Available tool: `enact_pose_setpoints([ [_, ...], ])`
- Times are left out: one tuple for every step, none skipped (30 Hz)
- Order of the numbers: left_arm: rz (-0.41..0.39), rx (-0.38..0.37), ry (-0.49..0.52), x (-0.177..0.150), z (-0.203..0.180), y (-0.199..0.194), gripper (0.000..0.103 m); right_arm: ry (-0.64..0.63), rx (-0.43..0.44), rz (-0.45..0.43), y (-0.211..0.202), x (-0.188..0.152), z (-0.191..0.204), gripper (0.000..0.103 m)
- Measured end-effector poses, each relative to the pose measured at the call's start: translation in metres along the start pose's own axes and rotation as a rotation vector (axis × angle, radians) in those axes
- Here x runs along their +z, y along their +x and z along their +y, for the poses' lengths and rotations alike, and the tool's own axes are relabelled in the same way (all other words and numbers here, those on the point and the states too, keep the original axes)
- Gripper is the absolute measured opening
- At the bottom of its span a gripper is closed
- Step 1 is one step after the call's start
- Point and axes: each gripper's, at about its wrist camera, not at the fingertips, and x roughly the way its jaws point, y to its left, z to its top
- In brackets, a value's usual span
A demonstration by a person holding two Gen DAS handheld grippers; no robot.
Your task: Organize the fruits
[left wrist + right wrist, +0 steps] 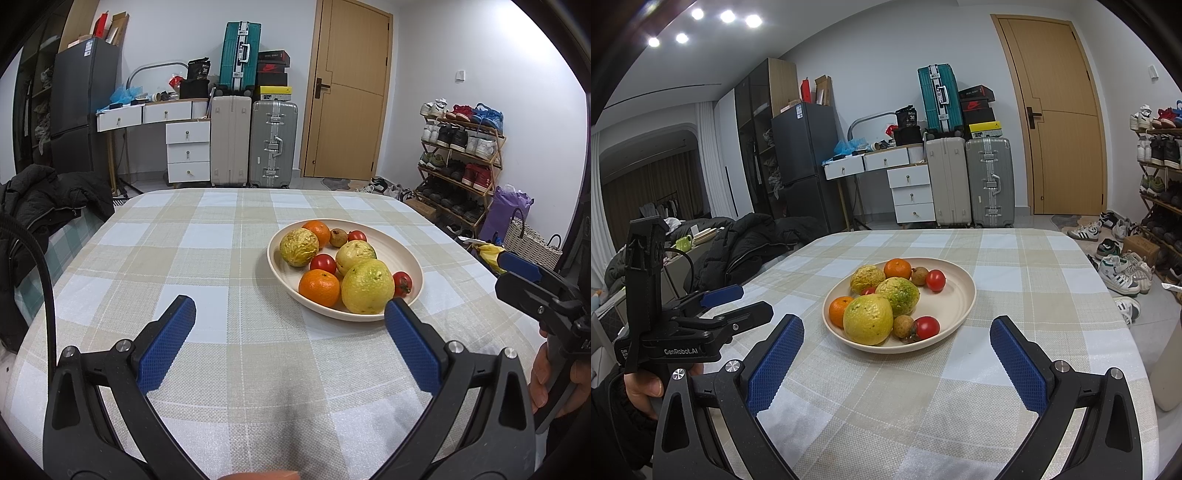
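A cream plate (408, 264) (955, 301) sits on the checked tablecloth and holds several fruits: yellow-green citrus (366, 286) (868, 319), oranges (318, 288) (897, 268), red tomatoes (323, 263) (926, 327) and small brown longans (903, 326). My left gripper (290, 314) is open and empty, just short of the plate's near rim. My right gripper (897, 334) is open and empty, its fingers on either side of the plate's near edge. Each gripper shows in the other's view, the right one (532, 275) and the left one (733, 301).
The table (221, 258) (1034, 295) has rounded edges. A black jacket (44, 199) lies off its left side. Suitcases (273, 144), a white drawer unit (188, 151), a door and a shoe rack (461, 155) stand beyond.
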Motion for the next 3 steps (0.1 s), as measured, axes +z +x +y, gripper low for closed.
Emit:
enact_pose_setpoints([
  [0.001, 0.001, -0.001, 0.0001, -0.0002, -0.0003, 0.102, 0.000, 0.000, 0.000, 0.0000, 0.0000, 0.0001, 0.103],
  [0.001, 0.001, -0.002, 0.0002, -0.0003, -0.0003, 0.102, 0.000, 0.000, 0.000, 0.0003, 0.0002, 0.0001, 0.103],
  [0.002, 0.002, -0.003, 0.0002, -0.0003, -0.0003, 0.102, 0.000, 0.000, 0.000, 0.0002, 0.0001, 0.0001, 0.103],
])
